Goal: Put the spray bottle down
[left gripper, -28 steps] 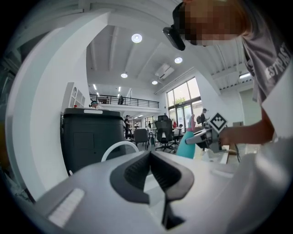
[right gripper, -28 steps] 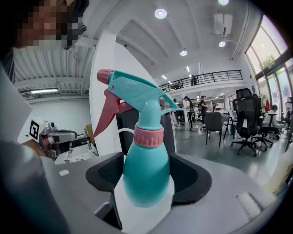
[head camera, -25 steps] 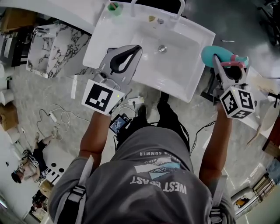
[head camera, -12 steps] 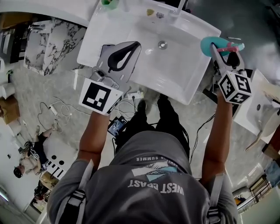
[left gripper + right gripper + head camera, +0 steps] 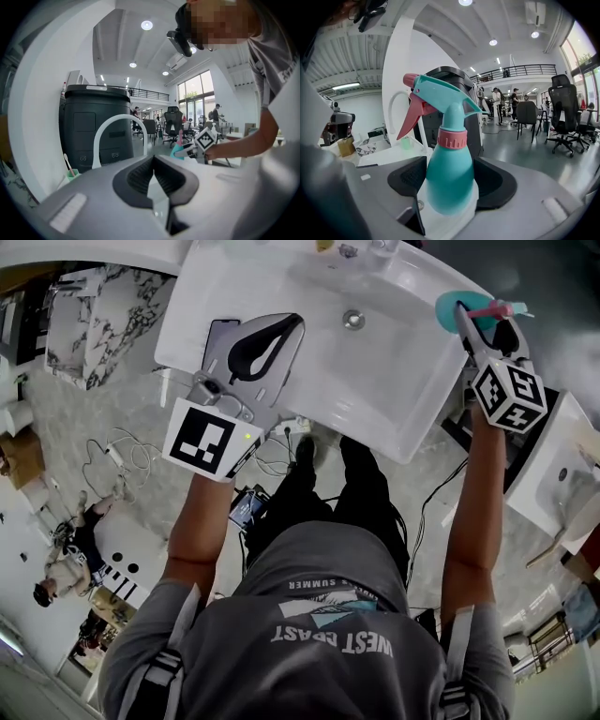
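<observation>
The spray bottle (image 5: pixel 450 173) is teal with a pink collar and pink trigger. It stands upright between the black pads (image 5: pixel 499 183) of my right gripper (image 5: pixel 472 320), which is shut on its body. In the head view the spray bottle (image 5: pixel 454 307) hangs at the right rim of the white sink (image 5: pixel 281 277). My left gripper (image 5: pixel 284 332) hovers over the sink's left half, its fingertips together with nothing between them. The left gripper (image 5: pixel 153 172) view shows the right gripper and bottle in the distance.
A drain (image 5: pixel 353 320) marks the basin's middle. A white arched faucet (image 5: pixel 112 123) and a green cup (image 5: pixel 71 174) with a toothbrush stand at the back rim, with a dark bin (image 5: pixel 96 126) behind. A second basin (image 5: pixel 562 474) sits at right; cables (image 5: pixel 122 465) lie on the floor.
Both grippers have sunk toward the sink. The right one carried the bottle from beside the basin to its right rim; the left one shifted further over the basin.
</observation>
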Available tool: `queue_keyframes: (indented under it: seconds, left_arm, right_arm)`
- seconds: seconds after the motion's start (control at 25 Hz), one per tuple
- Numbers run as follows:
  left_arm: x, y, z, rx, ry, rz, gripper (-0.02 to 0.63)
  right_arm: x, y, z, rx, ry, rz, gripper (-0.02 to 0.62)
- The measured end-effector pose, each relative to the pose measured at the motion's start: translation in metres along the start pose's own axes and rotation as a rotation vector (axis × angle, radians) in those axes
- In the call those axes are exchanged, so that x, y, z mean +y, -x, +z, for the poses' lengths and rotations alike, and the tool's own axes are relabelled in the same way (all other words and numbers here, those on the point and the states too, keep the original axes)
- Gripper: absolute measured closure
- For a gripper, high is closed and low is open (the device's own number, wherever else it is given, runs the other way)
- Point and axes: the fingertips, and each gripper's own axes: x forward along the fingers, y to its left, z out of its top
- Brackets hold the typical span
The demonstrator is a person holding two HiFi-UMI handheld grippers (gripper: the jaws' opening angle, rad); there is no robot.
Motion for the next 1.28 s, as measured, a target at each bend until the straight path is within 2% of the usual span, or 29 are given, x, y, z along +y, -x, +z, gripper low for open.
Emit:
queue_keyframes:
  seconds: [0.64,1.12,1.28]
  left_arm:
    - [0.014,-0.037,-0.043,0.054,0.036,-0.002,0.603]
    - [0.018,-0.035,-0.06,0.083,0.052,-0.005,0.603]
    - [0.02,-0.032,-0.059,0.08,0.055,-0.003,0.603]
  right_arm:
    - [-0.015,-0.077,-0.046,0.054,0.052,0.028,0.275]
    - [-0.003,-0.093,-0.045,-0.021,0.187,0.025,0.267]
    - [-0.001,-0.092,-0.046,-0.033,0.182,0.021,0.264]
